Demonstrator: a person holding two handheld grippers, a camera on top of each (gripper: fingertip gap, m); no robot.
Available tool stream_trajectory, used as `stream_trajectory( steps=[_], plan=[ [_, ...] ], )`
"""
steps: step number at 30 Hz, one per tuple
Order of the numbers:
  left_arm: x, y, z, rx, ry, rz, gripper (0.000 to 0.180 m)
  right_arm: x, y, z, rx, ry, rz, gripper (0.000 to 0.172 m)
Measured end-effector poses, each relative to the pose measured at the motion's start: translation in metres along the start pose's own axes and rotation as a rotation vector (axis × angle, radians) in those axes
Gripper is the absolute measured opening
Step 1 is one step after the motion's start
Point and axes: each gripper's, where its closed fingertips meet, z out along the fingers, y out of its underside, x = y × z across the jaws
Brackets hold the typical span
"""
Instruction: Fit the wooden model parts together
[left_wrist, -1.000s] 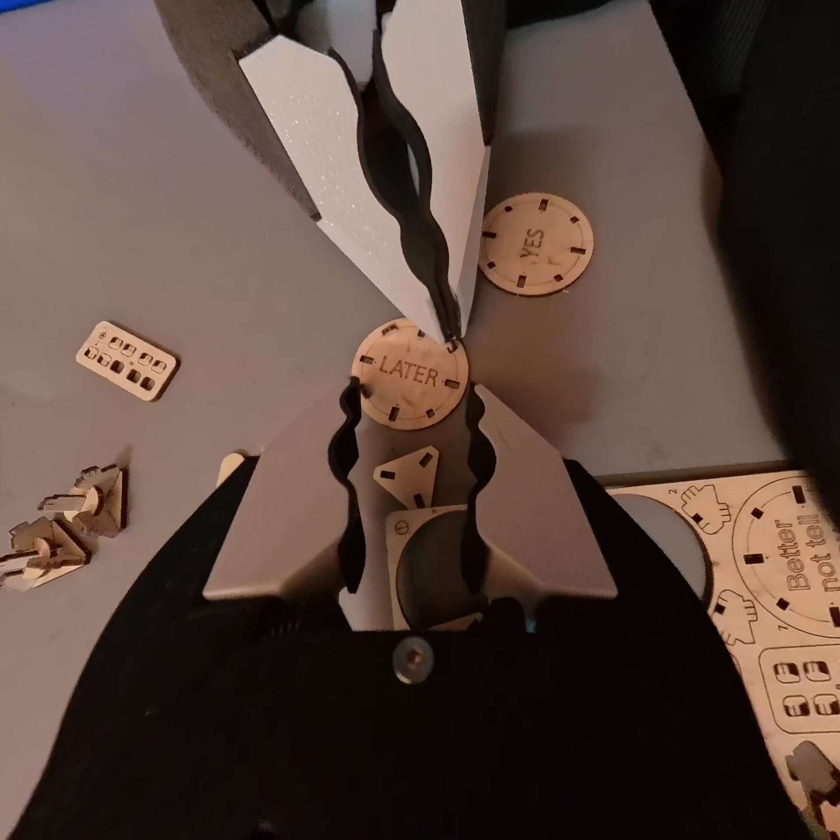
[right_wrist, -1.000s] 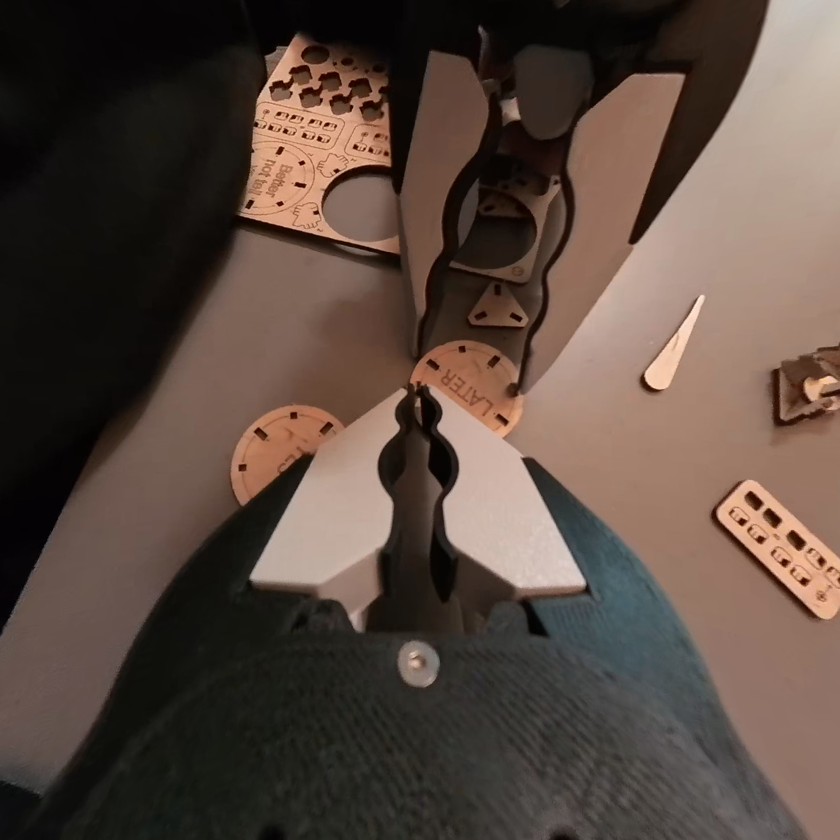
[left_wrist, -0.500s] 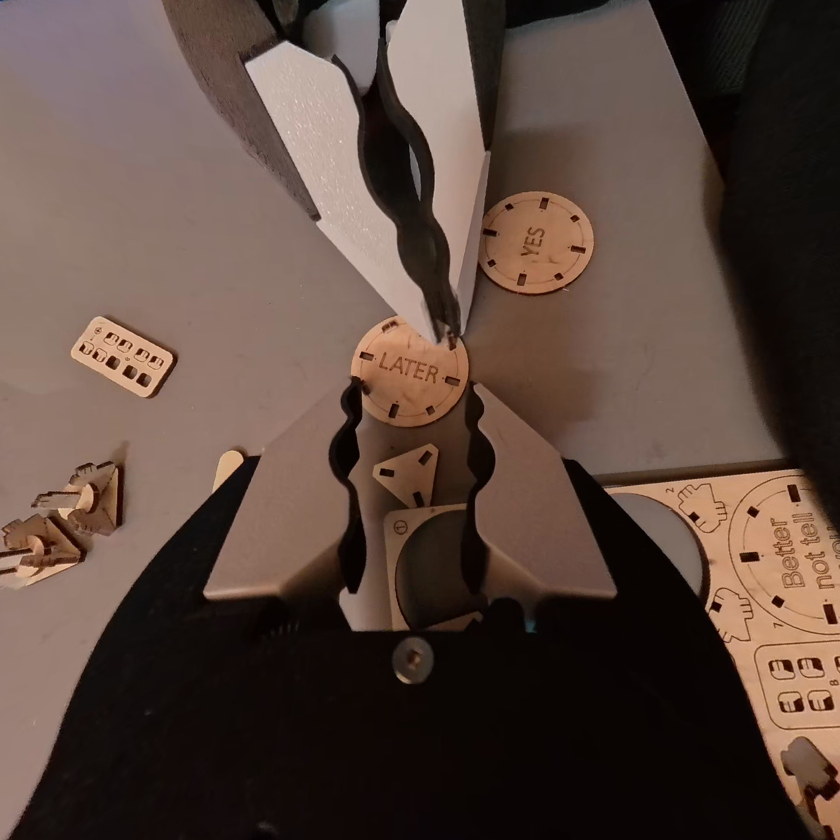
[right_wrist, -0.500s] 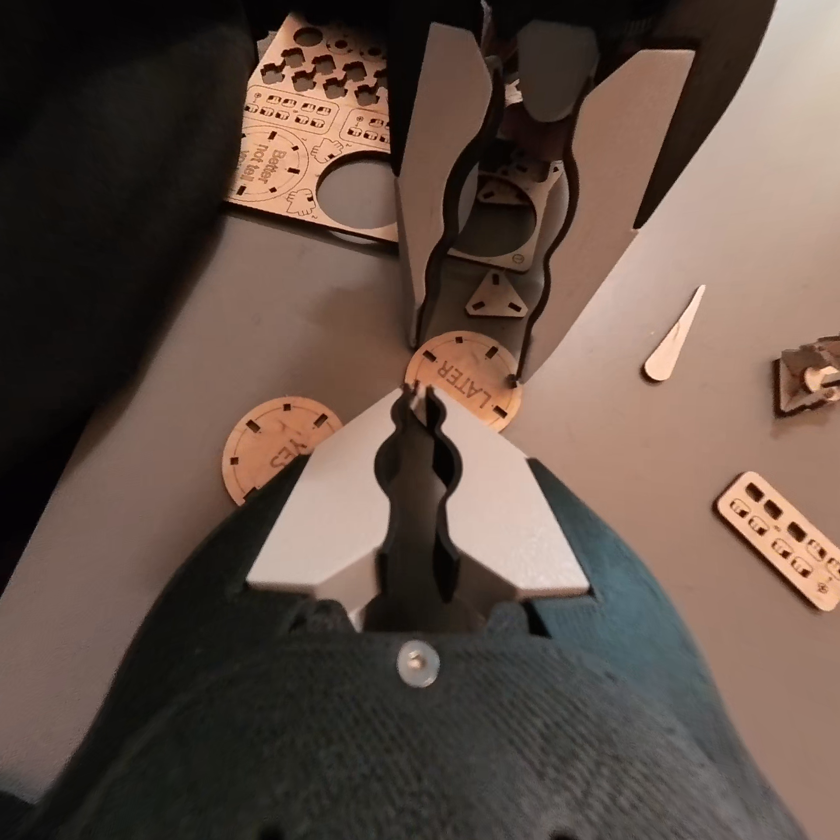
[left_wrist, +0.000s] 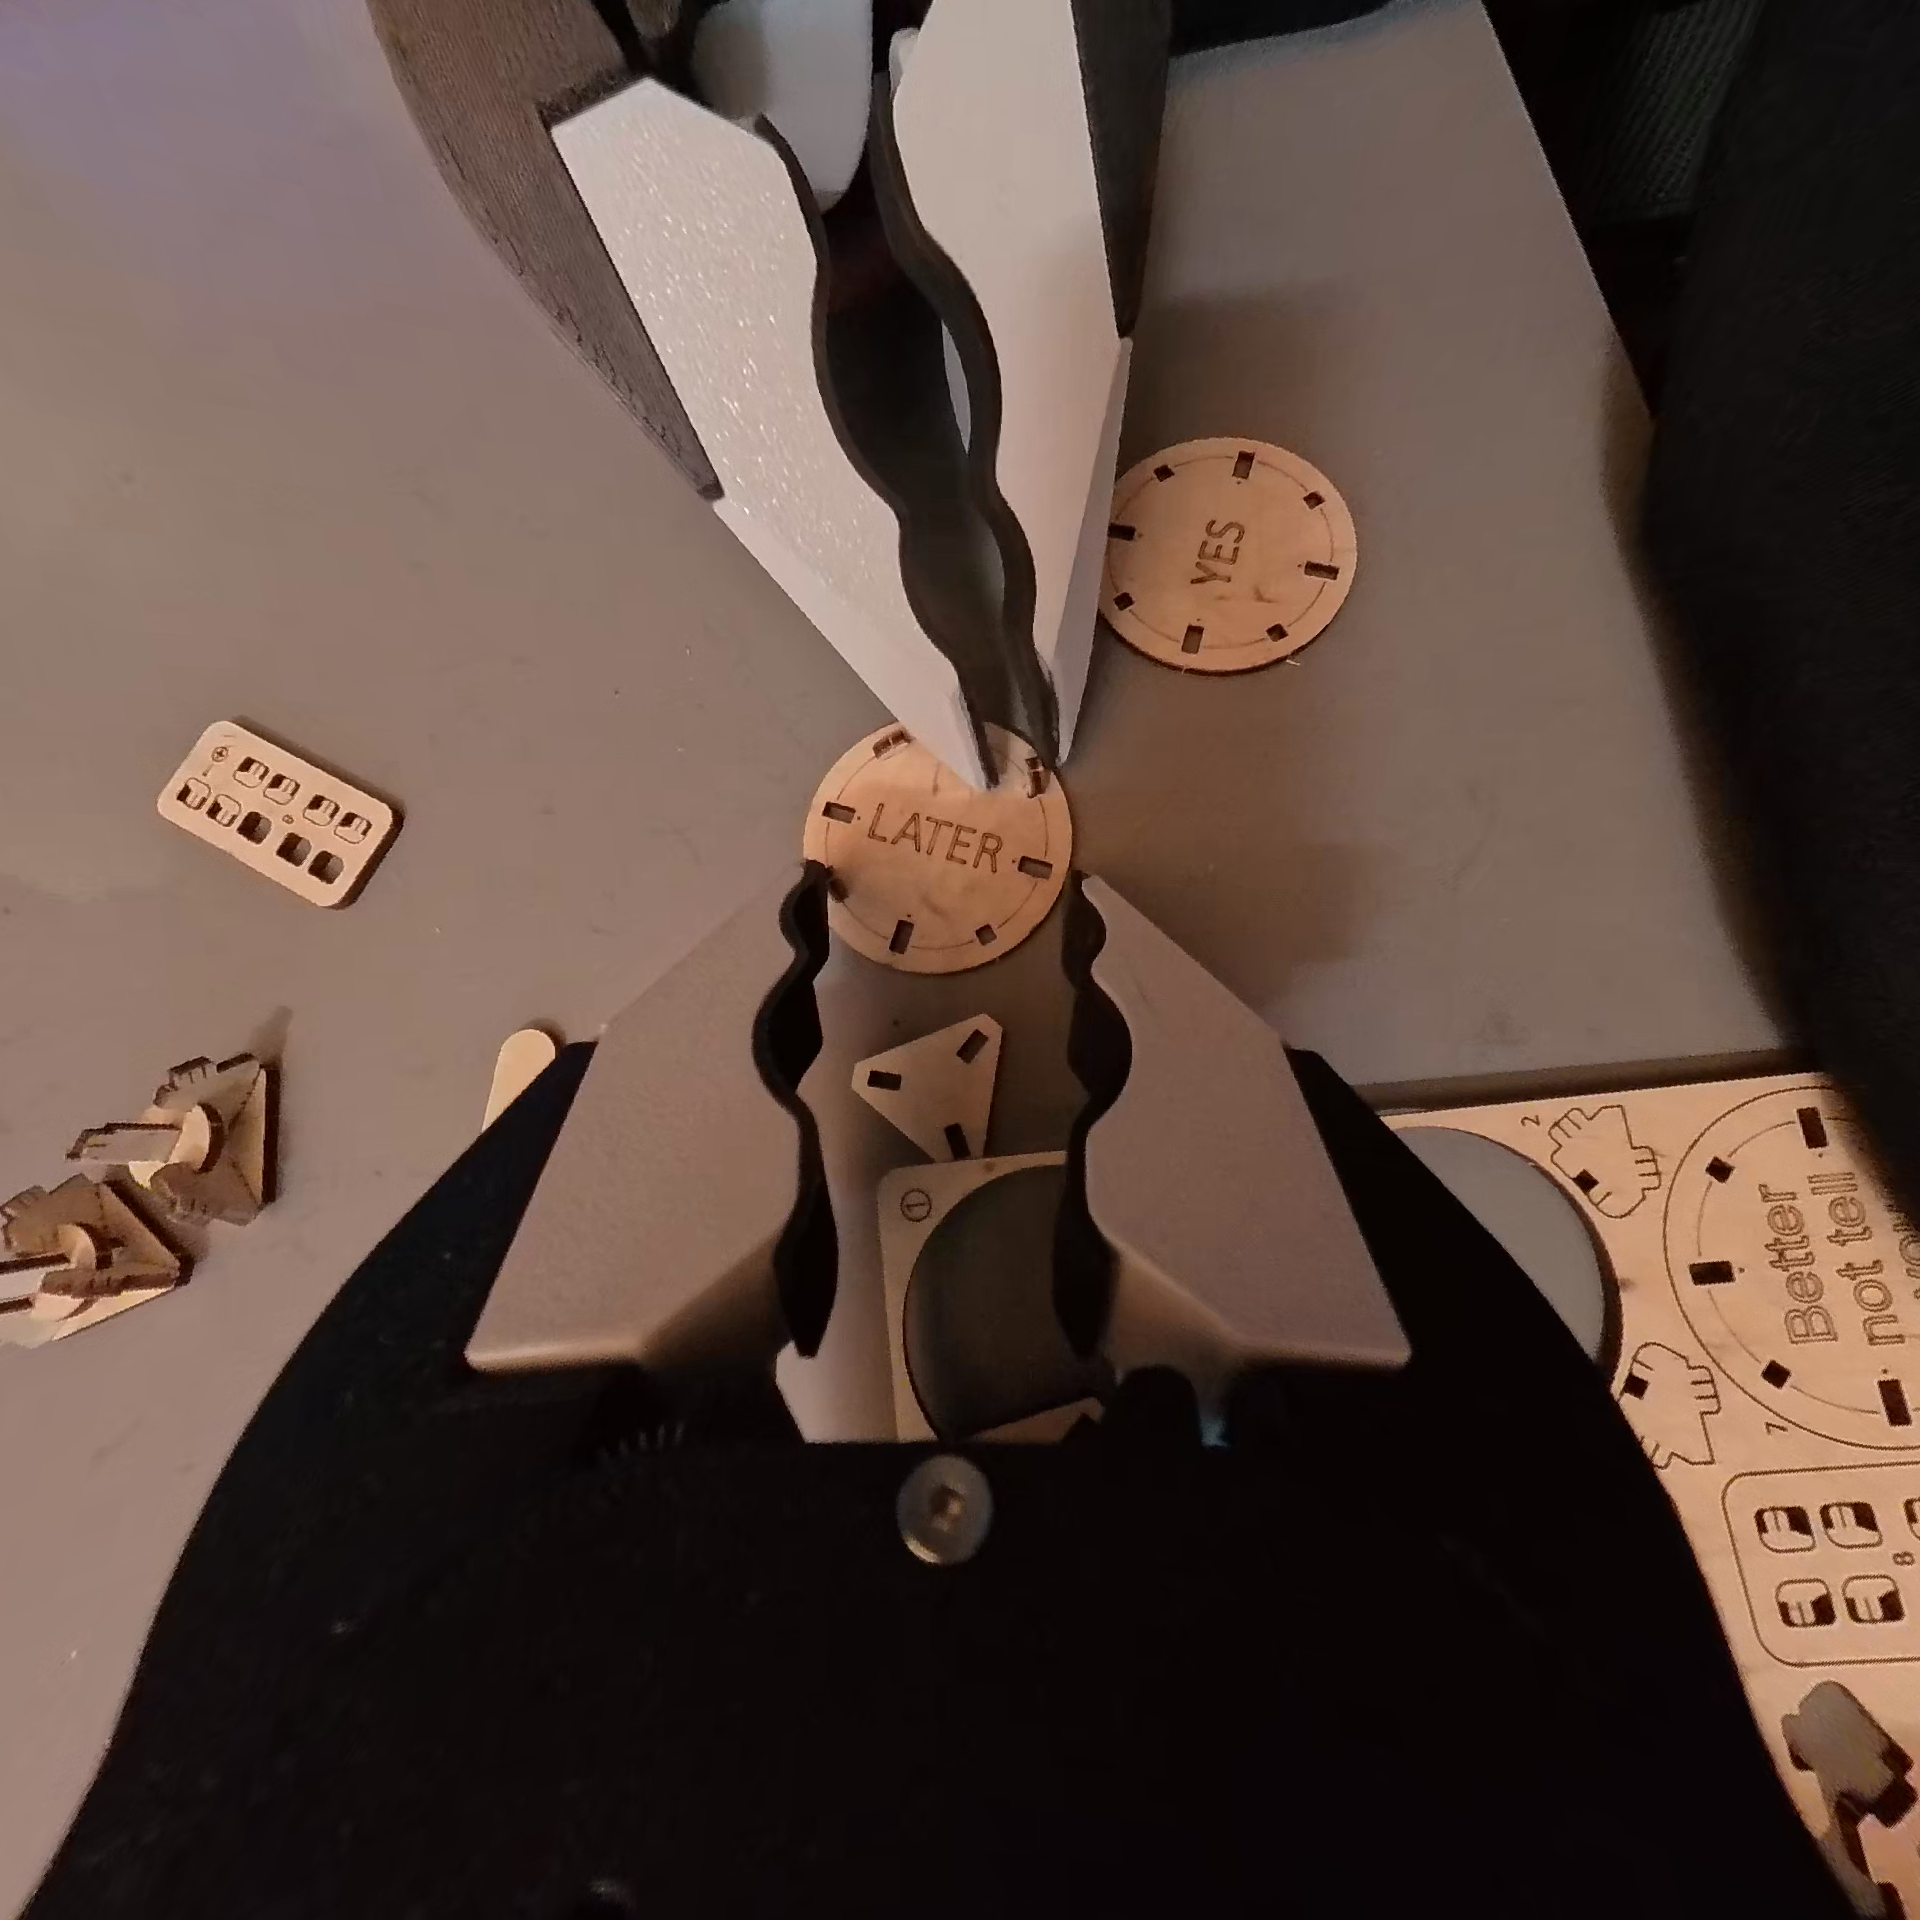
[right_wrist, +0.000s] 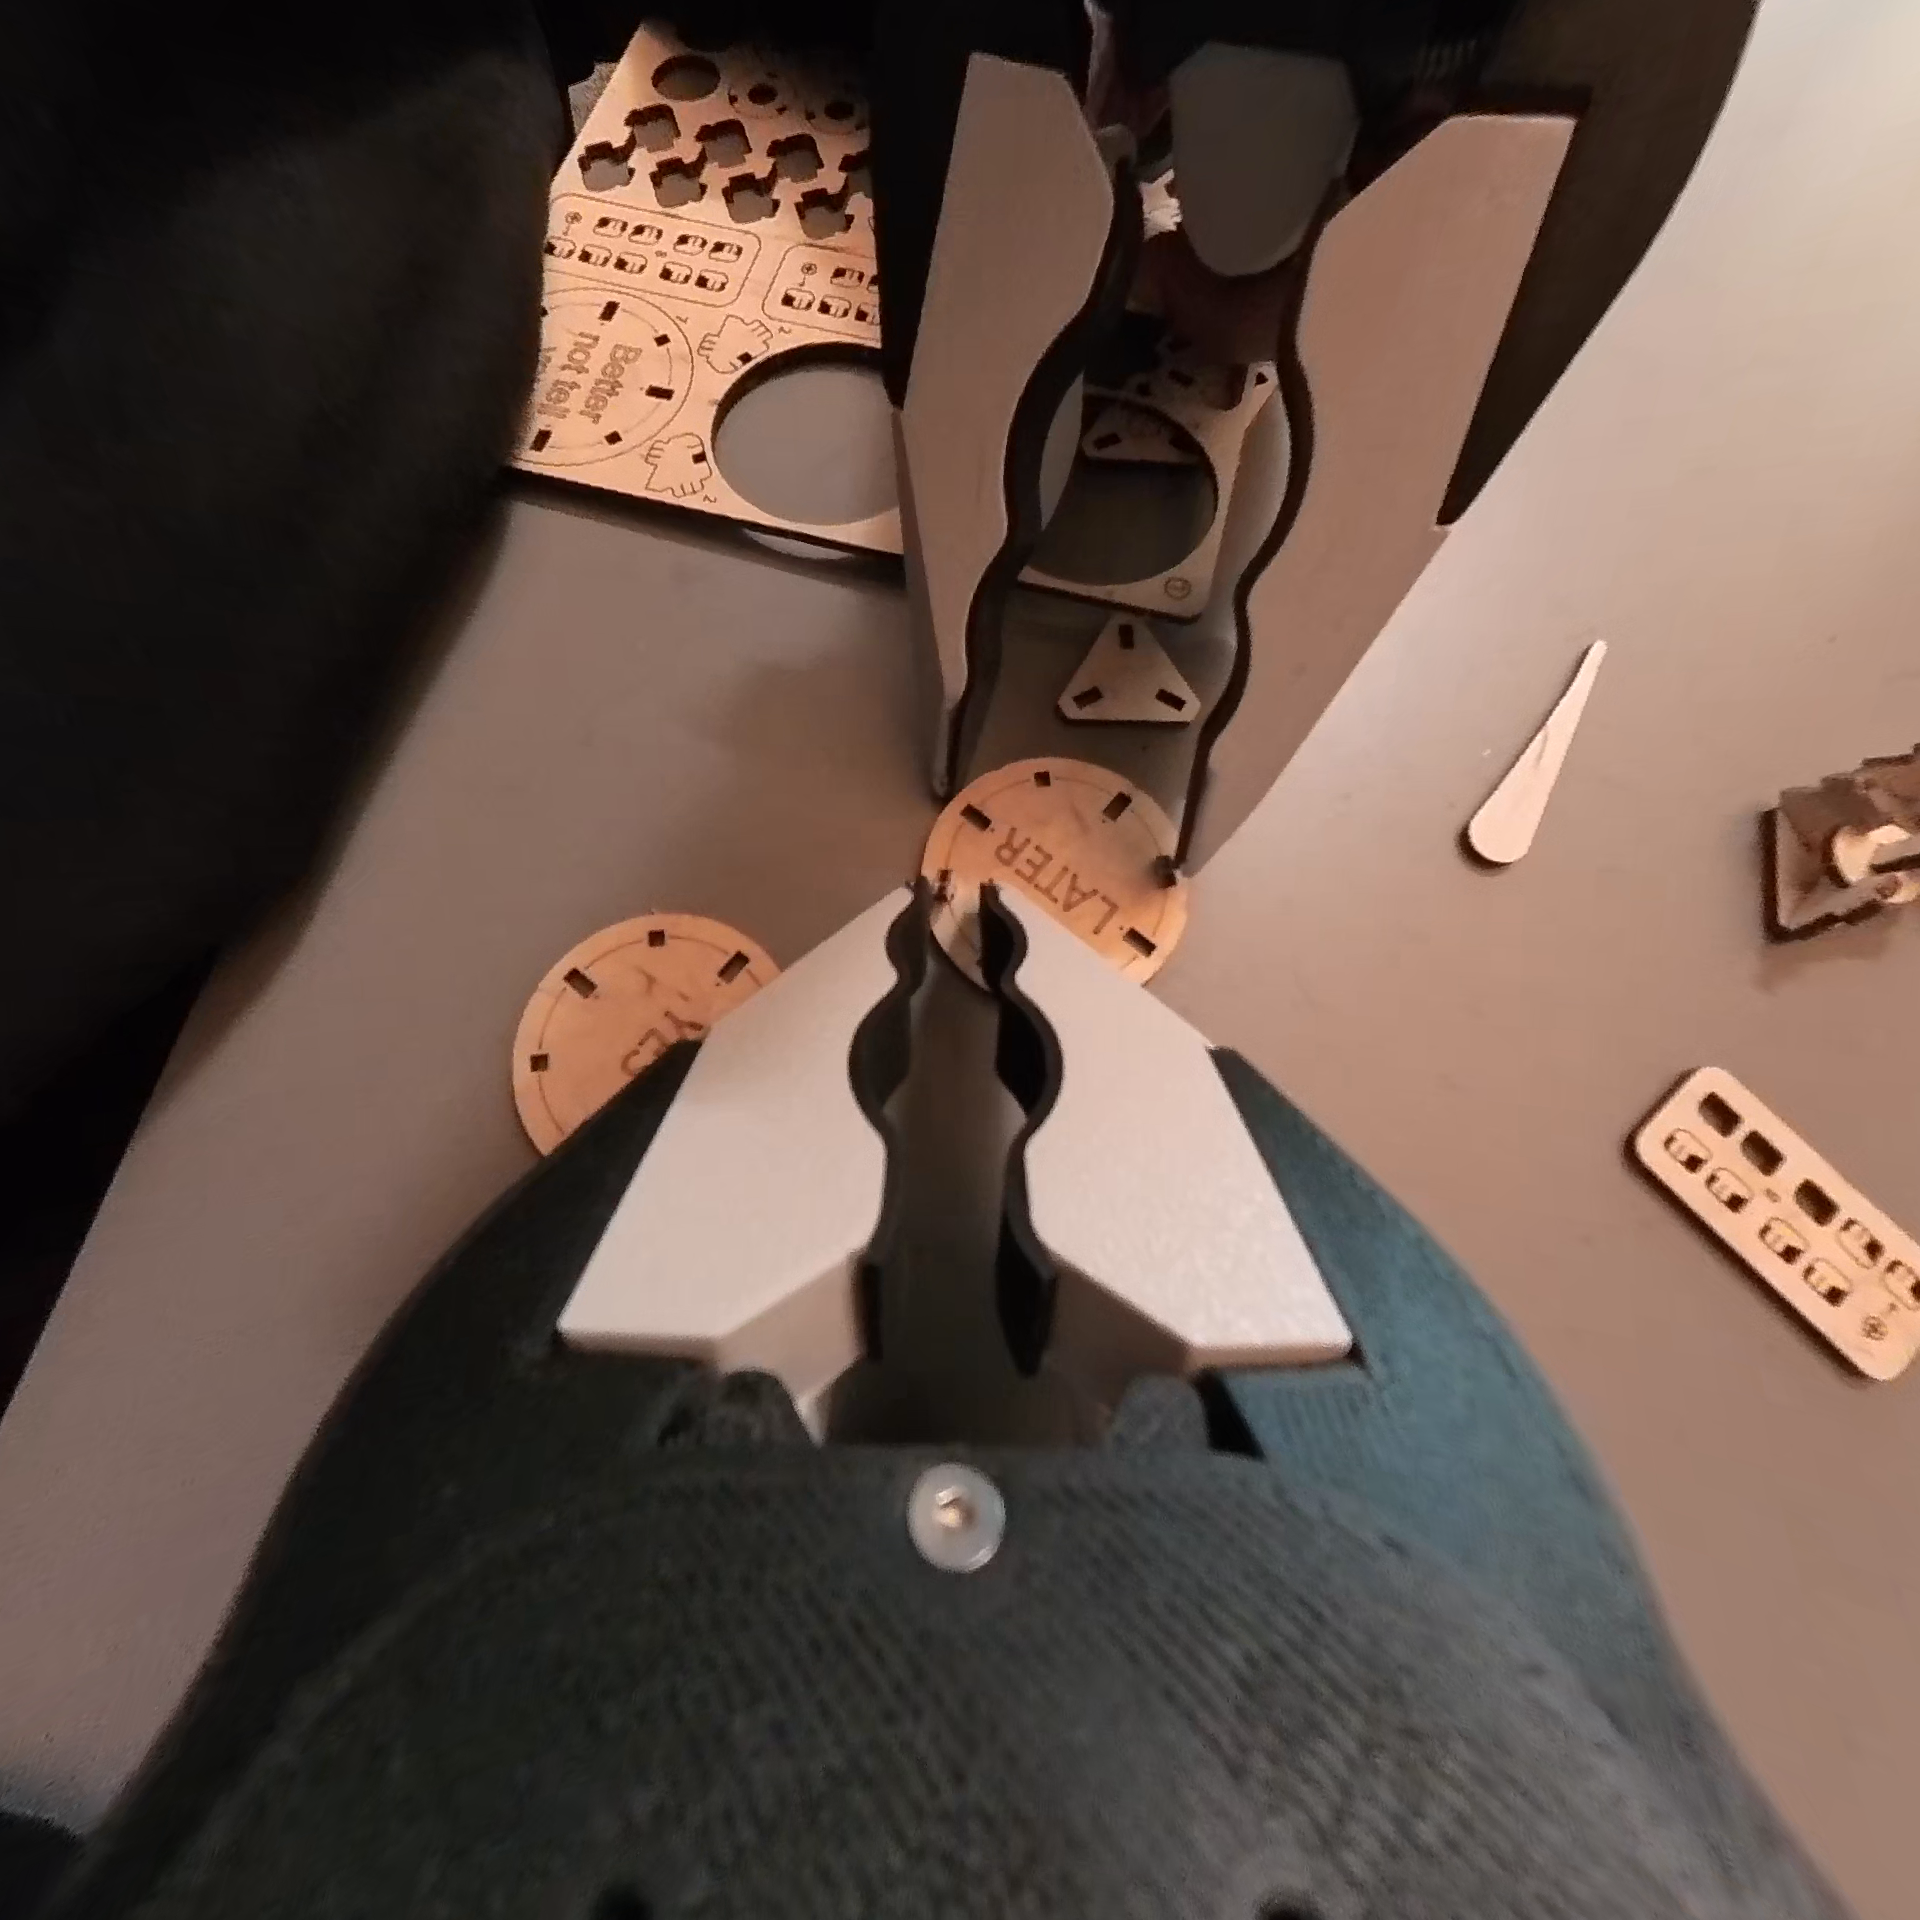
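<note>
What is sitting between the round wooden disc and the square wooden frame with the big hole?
A small triangular wooden piece lies flat between them, inside the open left gripper; both views show it.

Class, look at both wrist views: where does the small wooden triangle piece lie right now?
The wooden triangle piece lies flat on the grey table, between the open fingers of the left gripper, just behind the nearer round wooden disc.

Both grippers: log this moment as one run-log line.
left gripper: open, tips astride wooden disc | right gripper: slightly open, tips over disc's far edge | disc flat on grey table
</note>
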Motion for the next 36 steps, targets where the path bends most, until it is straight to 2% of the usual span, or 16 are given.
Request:
stream_trajectory(
  steps=[6, 21, 36],
  plan=[
    [0.0000, 0.0000, 0.0000, 0.000, 0.000, -0.001, 0.043, -0.0023, -0.0083, -0.0018, 0.036, -0.007, -0.002, 0.008],
    [0.0001, 0.0002, 0.0002, -0.001, 0.002, 0.000, 0.043, 0.0003, -0.0047, -0.0013, 0.023, 0.000, 0.009, 0.000],
    [0.0000, 0.0001, -0.0001, 0.000, 0.002, 0.001, 0.042, -0.0003, -0.0035, -0.0020, 0.033, -0.023, 0.047, 0.002]
  ],
)
